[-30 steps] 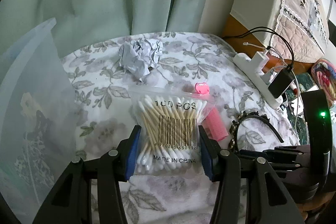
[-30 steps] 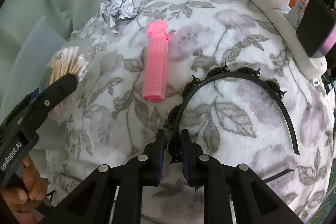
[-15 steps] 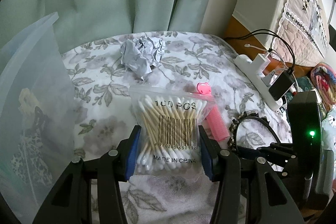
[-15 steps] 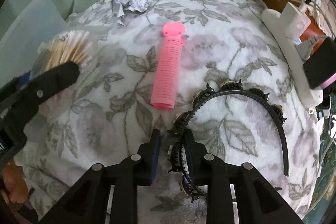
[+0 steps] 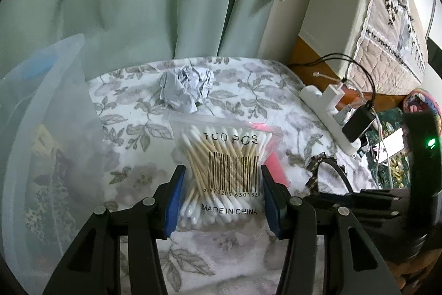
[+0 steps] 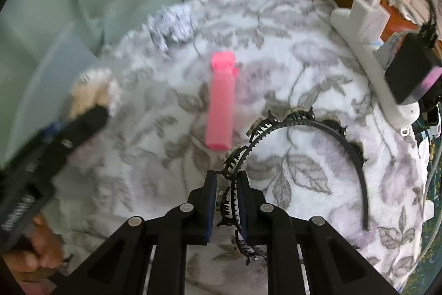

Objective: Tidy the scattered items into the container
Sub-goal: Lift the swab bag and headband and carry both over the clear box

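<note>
My left gripper [image 5: 221, 176] is shut on a clear bag of cotton swabs [image 5: 223, 167], held above the floral blanket. A translucent plastic container [image 5: 47, 134] stands just to its left. In the right wrist view my right gripper [image 6: 224, 179] is shut on one end of a black toothed headband [image 6: 317, 126], which arcs off to the right over the blanket. A pink hair roller [image 6: 221, 107] lies on the blanket ahead of the right gripper. A crumpled paper ball [image 5: 186, 89] sits at the far edge. The left gripper and swab bag [image 6: 88, 90] show blurred at the left.
A white power strip [image 5: 328, 112] with plugged chargers and black cables lies along the blanket's right edge. A green curtain [image 5: 152, 4] hangs behind. A person's hand [image 6: 36, 253] shows at the lower left of the right wrist view. The container holds some patterned items.
The left gripper has risen with the swab bag. The right gripper has lifted and tilted the headband end; its view is now blurred with motion.
</note>
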Demonstrator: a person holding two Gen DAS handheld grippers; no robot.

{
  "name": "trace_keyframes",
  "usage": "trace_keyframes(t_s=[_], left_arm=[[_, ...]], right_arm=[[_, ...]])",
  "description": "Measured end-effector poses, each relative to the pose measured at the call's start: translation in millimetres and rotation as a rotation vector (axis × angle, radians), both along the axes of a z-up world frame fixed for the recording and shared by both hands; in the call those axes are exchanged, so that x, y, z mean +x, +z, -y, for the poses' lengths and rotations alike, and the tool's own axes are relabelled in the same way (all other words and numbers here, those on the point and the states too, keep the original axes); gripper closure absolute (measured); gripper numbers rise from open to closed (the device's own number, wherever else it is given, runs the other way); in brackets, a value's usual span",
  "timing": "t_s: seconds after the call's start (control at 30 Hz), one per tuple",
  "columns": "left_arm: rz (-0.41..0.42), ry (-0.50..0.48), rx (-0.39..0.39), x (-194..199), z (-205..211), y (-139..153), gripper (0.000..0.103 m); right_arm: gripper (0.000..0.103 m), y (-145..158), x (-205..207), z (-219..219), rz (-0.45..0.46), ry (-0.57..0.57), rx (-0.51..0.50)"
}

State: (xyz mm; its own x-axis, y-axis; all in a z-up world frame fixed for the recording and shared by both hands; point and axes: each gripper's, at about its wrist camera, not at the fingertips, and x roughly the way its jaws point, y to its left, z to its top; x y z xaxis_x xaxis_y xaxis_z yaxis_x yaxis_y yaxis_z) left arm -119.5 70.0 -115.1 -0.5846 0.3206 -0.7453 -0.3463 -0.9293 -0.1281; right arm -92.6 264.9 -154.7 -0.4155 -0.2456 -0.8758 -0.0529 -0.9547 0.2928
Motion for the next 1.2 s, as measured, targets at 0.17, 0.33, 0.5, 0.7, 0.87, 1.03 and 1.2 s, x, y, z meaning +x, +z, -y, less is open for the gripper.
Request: trace_keyframes(t_s=[0.17,0.33,0.5,0.7,0.87,1.03,1.2], left_arm=[[-0.03,-0.001,0.008,7,0,13,0.05],[-0.061,0.001,0.012,15,1,26,0.05],[-0.11,0.01,0.028,24,6,48,0.05],[-0.187,0.017,0.062,39,17,81,0.05],[-0.256,0.025,0.075,55,30,111,0.05],[-0.323,0.06,0.083,70,54,141,0.05],[-0.352,0.141,0.095,74,88,160,0.05]], right_arm=[[0.088,34,-3,14,-0.083,-0.02,-0.041],[0.088,56,-2,19,-0.152,-0.026,-0.071],[0.088,85,7,23,-0.235,-0.015,-0.089],[0.088,126,18,37,-0.332,0.017,-0.094],[0.088,158,26,53,-0.404,0.05,-0.095],[0.088,190,33,70,-0.476,0.083,-0.095],[0.088,213,34,105,-0.533,0.148,-0.081]])
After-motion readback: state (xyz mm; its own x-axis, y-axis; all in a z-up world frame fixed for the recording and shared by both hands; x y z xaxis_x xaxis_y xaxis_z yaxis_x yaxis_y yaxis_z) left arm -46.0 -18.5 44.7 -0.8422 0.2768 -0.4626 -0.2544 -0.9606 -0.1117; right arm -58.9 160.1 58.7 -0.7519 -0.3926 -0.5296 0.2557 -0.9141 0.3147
